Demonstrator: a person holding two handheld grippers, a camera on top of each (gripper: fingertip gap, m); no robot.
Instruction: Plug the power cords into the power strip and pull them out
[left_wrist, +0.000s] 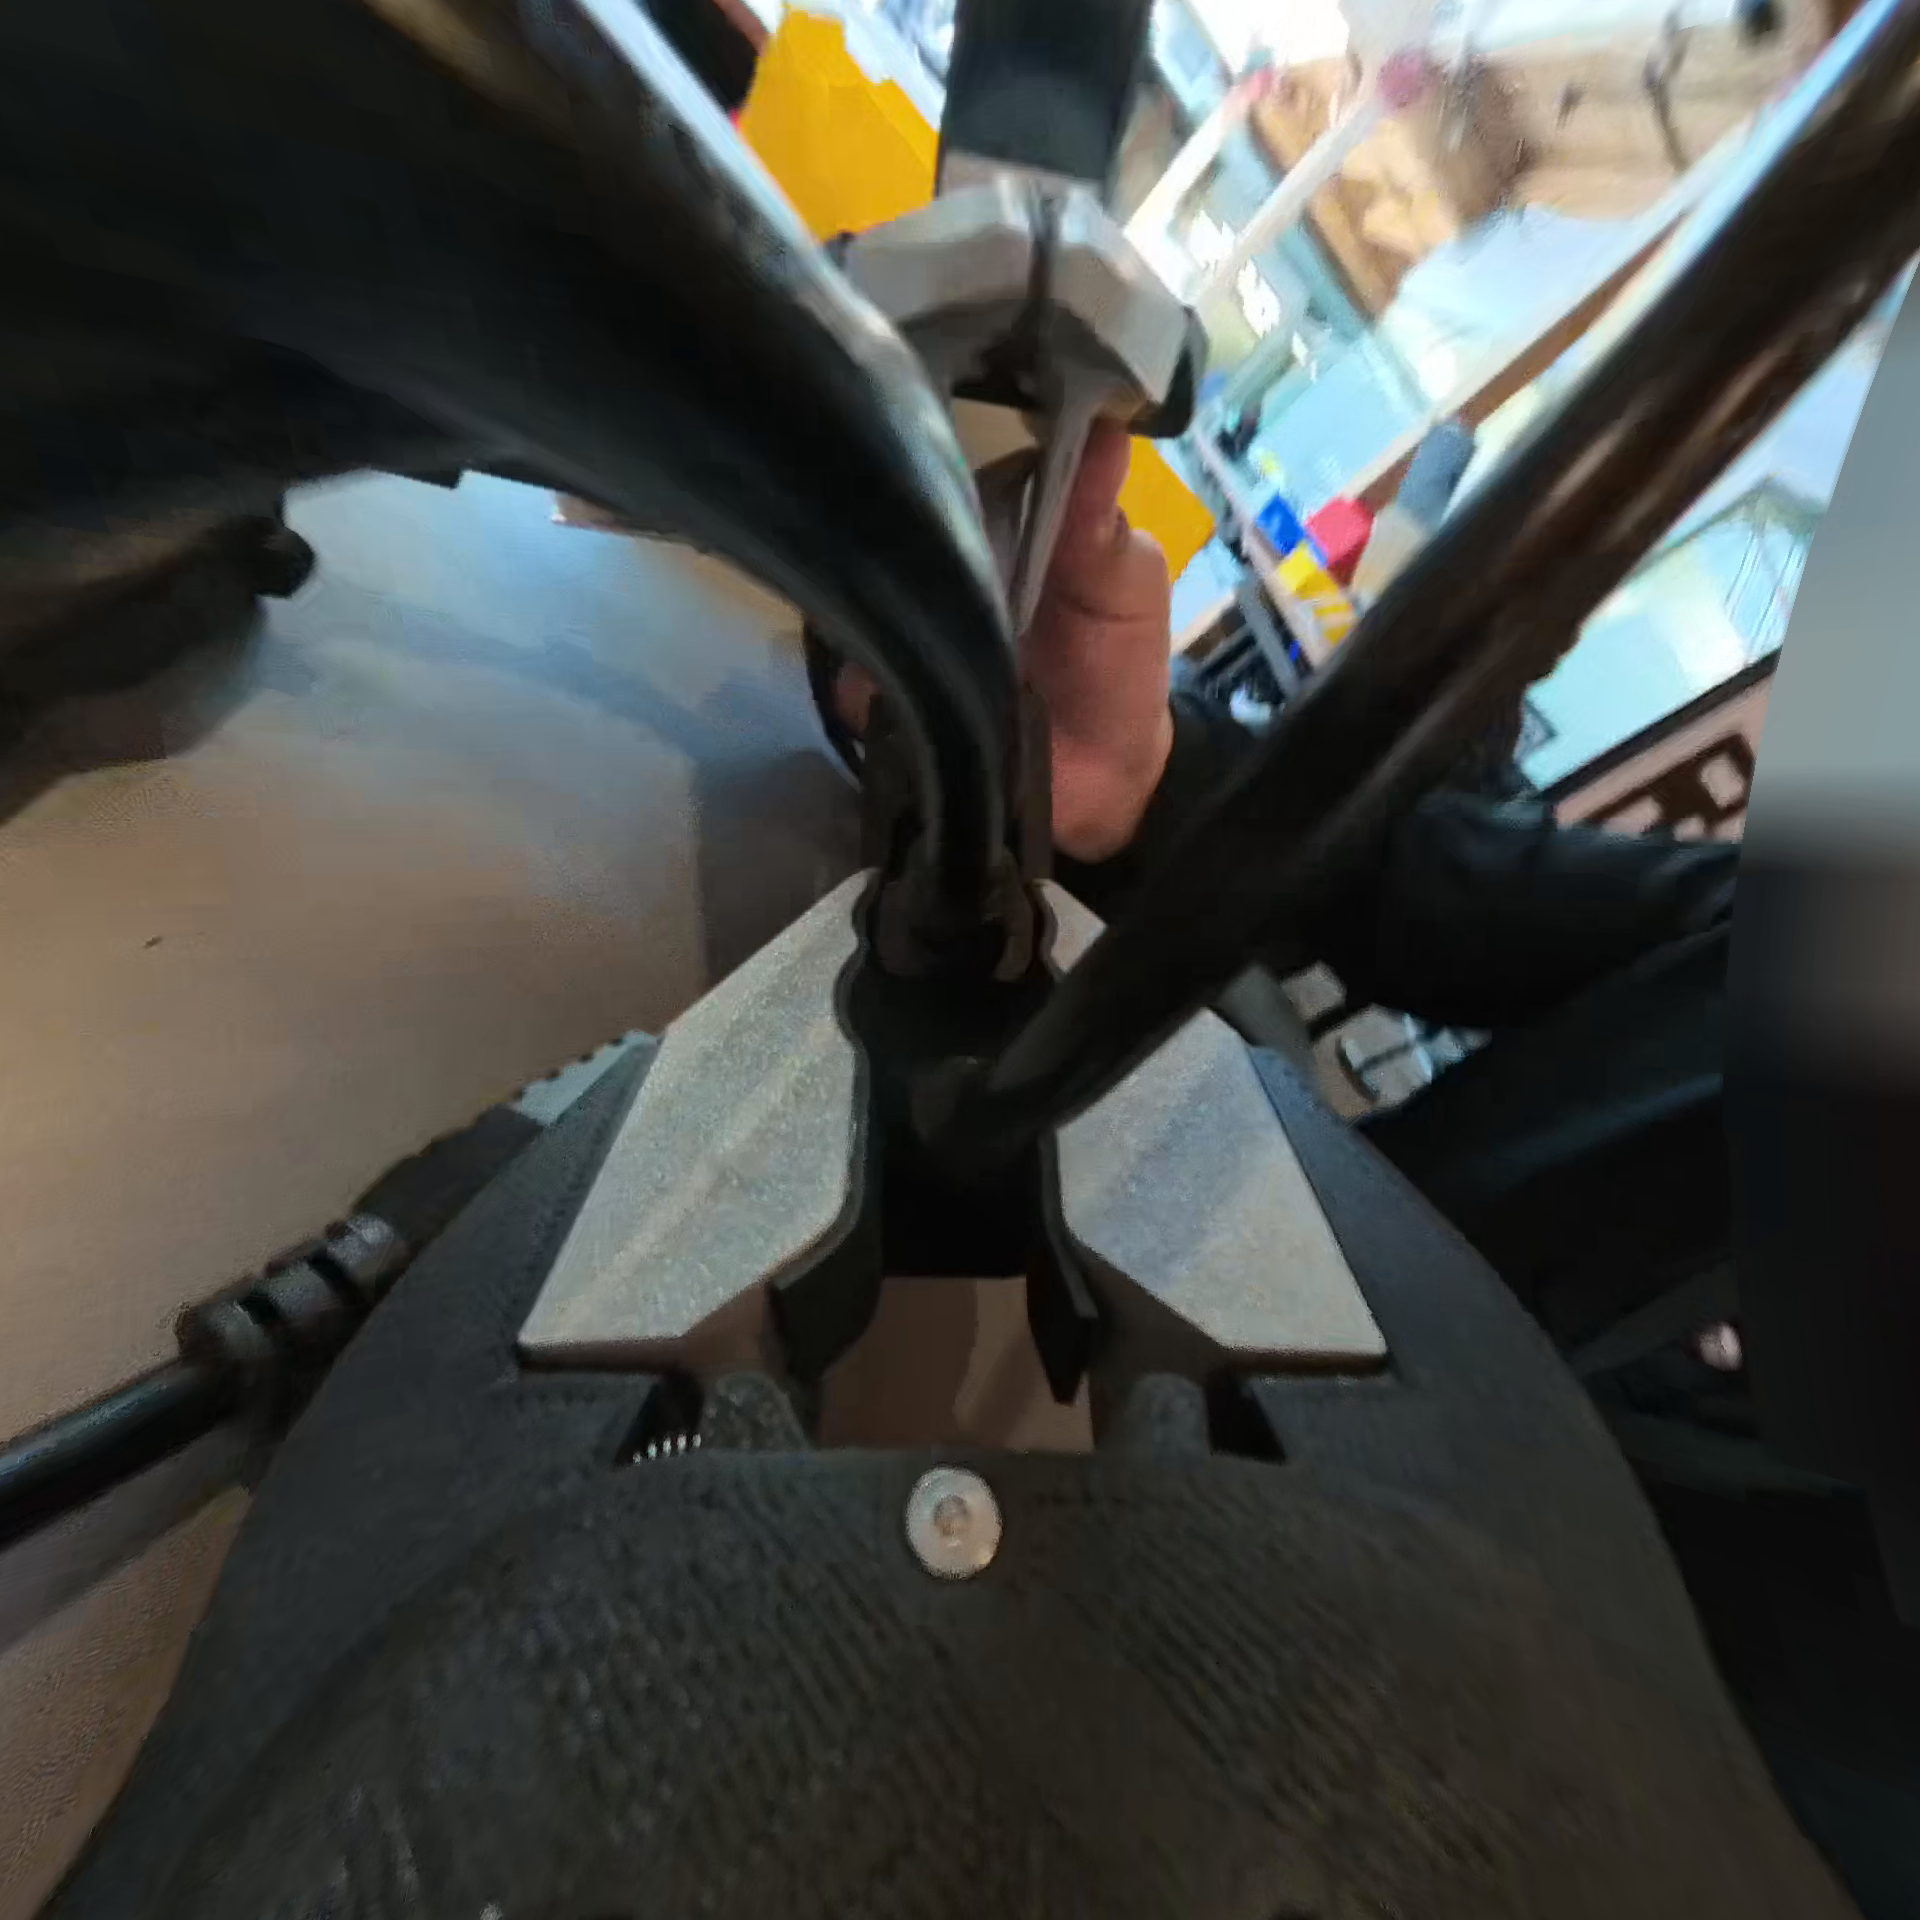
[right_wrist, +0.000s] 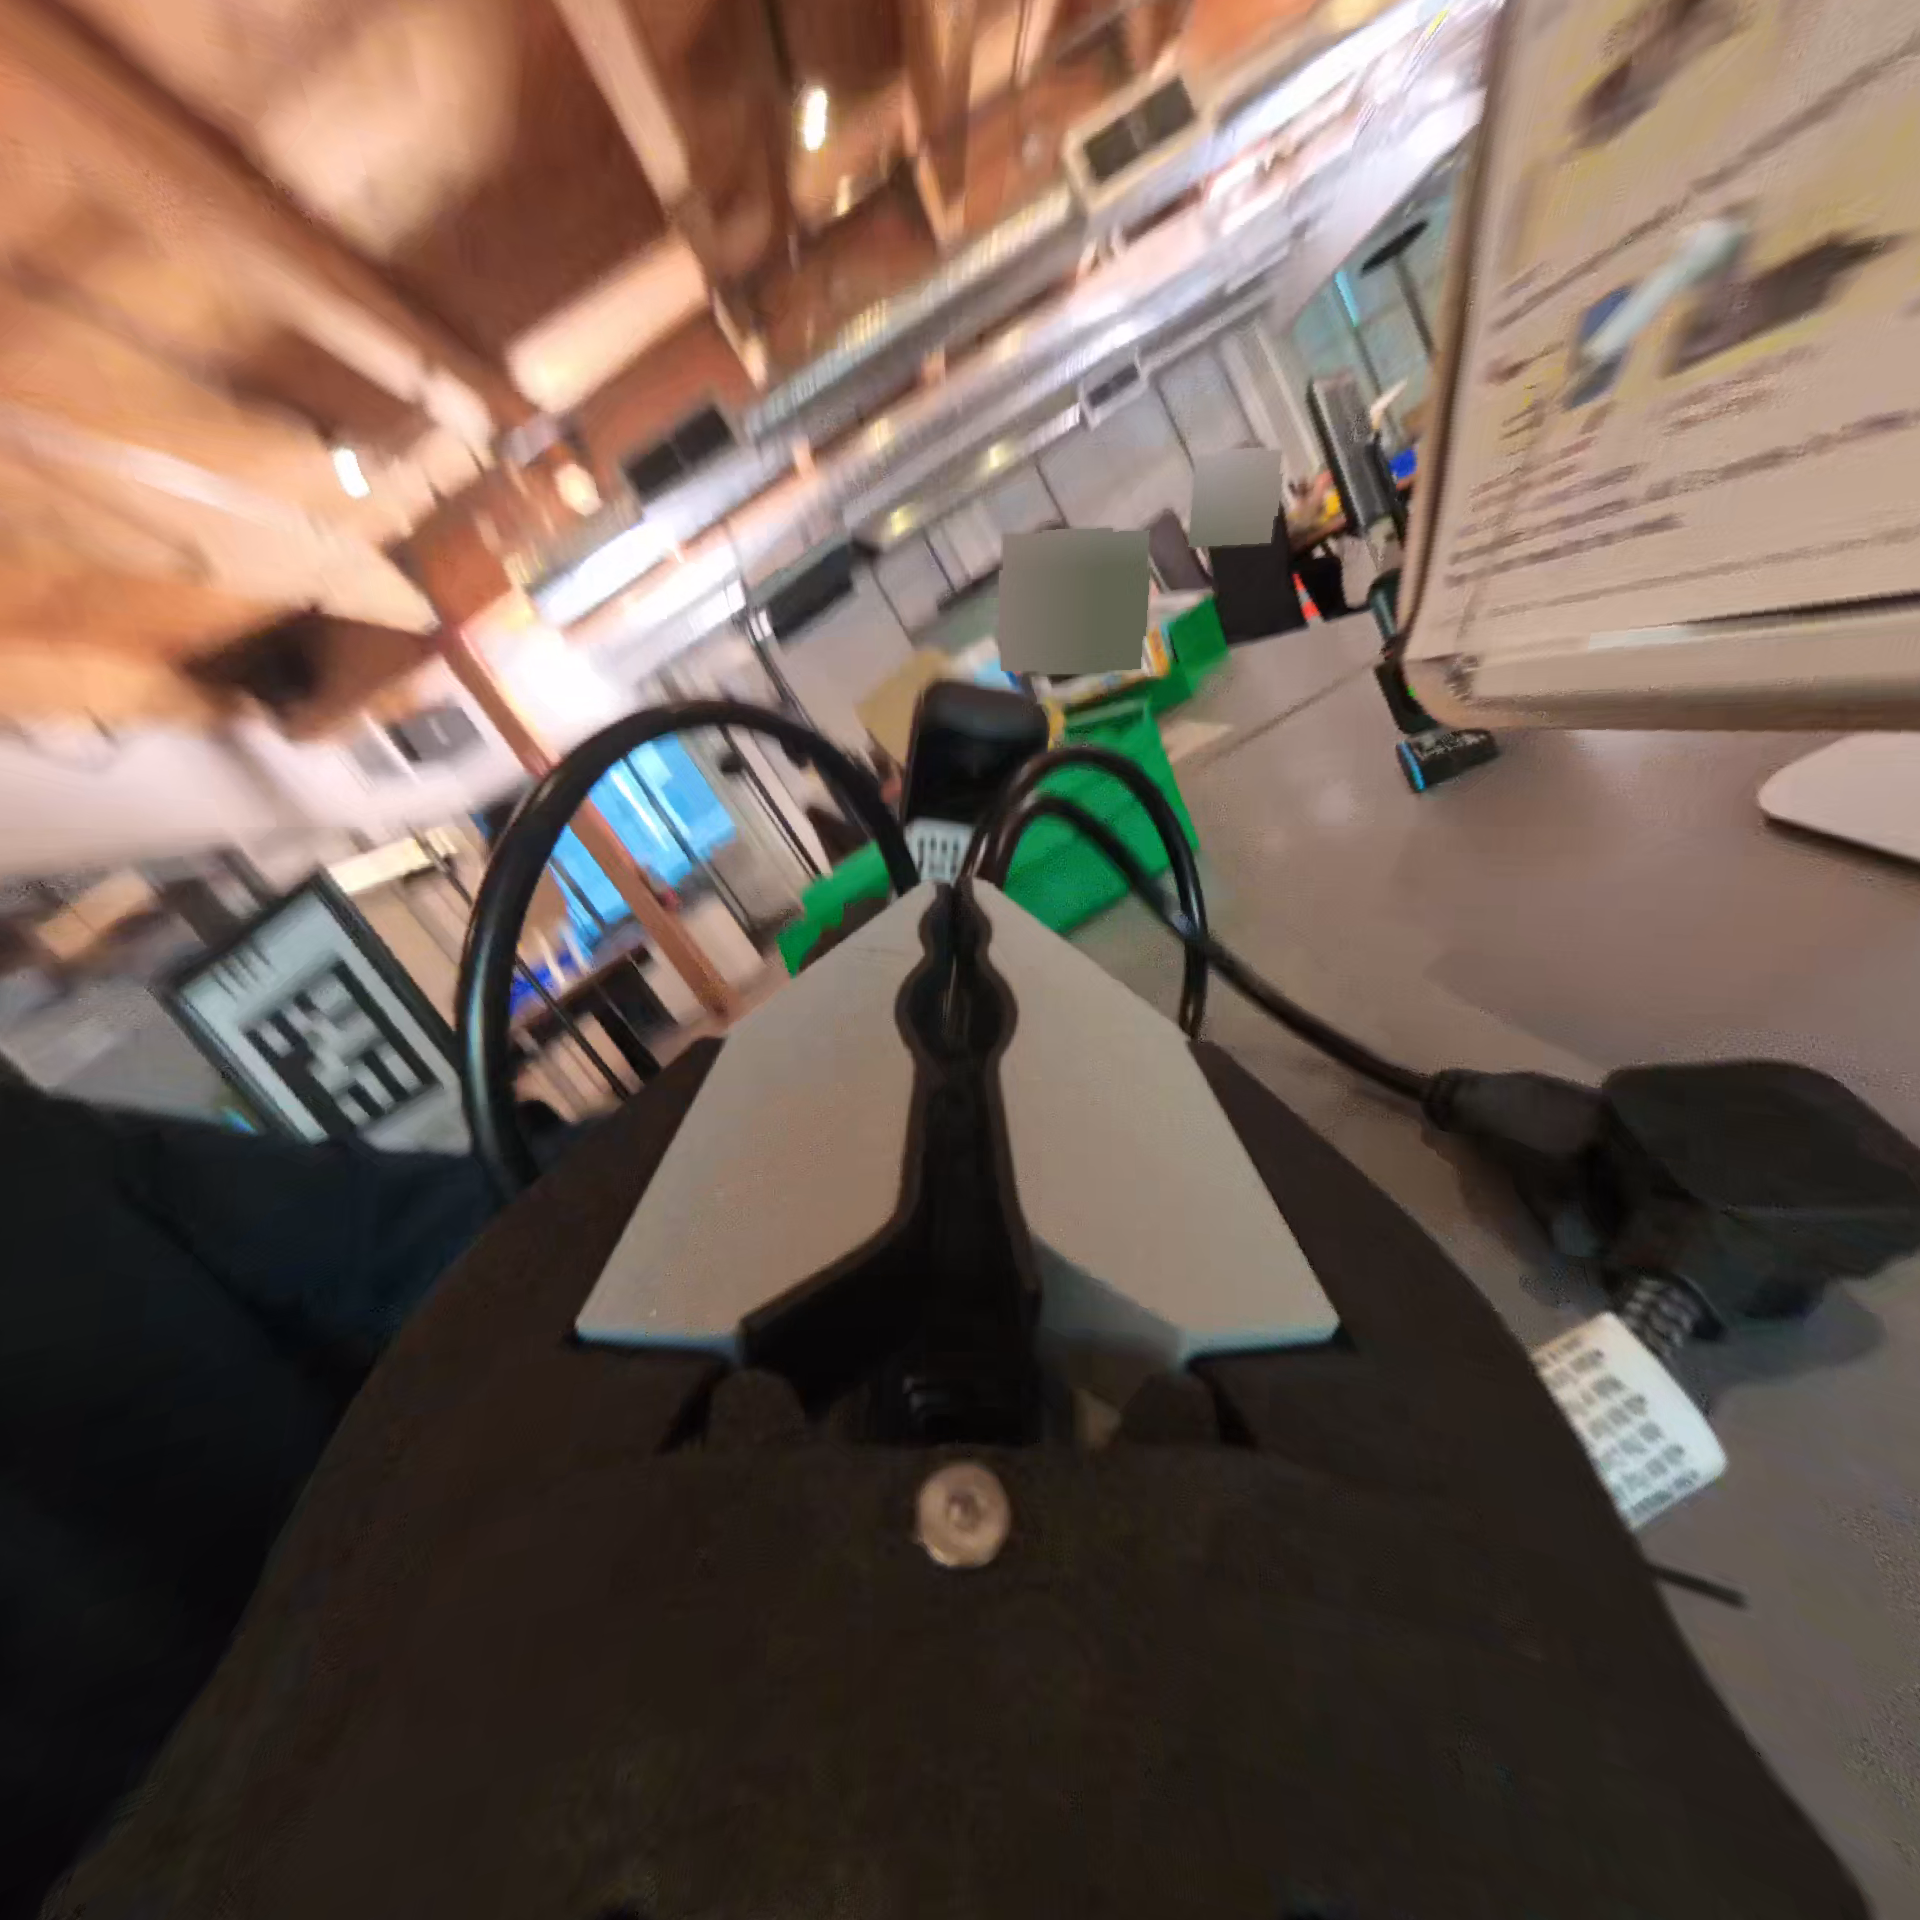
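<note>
In the left wrist view my left gripper (left_wrist: 951, 935) is shut on the ribbed end of a thick black power cord (left_wrist: 831, 499), which arcs up and left. A second black cord (left_wrist: 1455, 582) runs from between the jaws up to the right. My right gripper (left_wrist: 1023, 332), held by a hand (left_wrist: 1107, 665), shows beyond it. In the right wrist view my right gripper (right_wrist: 951, 914) is shut on a thin black cord (right_wrist: 499, 935) that loops above its tip. A black plug (right_wrist: 1725, 1174) with a white label lies on the grey table (right_wrist: 1403, 914) to the right. No power strip is clearly visible.
A monitor (right_wrist: 1683, 364) and its white foot (right_wrist: 1849, 800) stand at the right. Green crates (right_wrist: 1101, 831) sit beyond the table. A black blocky object (right_wrist: 966, 748) stands behind the right tip. Another ribbed cord end (left_wrist: 291, 1299) lies at lower left on the table.
</note>
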